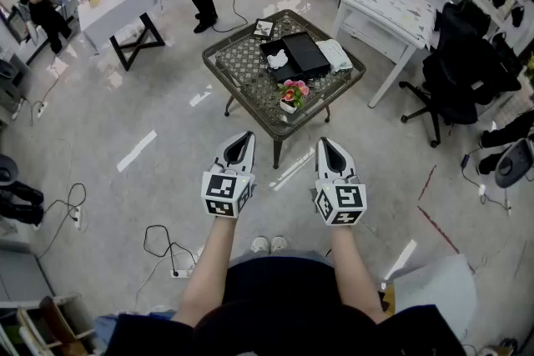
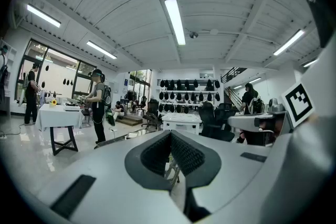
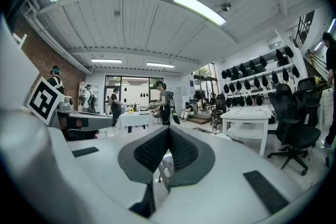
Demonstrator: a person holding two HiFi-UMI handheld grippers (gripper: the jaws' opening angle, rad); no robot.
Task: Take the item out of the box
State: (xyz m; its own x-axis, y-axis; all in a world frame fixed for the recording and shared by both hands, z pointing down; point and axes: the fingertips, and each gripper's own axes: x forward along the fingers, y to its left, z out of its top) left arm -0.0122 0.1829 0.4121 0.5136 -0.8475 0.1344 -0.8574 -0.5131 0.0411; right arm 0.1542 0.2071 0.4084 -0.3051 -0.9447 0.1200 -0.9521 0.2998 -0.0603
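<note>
Crumpled white item lying inside the open black box, on the lattice tabletop. Just beside the box, toward the near edge, pink flowers. Well apart from the tabletop, over the floor: left claw and right claw, side by side, both pinched closed on nothing.

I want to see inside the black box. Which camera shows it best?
The head view: it looks down into the black box on the table, with a white item inside. Both gripper views look across the room; the box does not show there.
</note>
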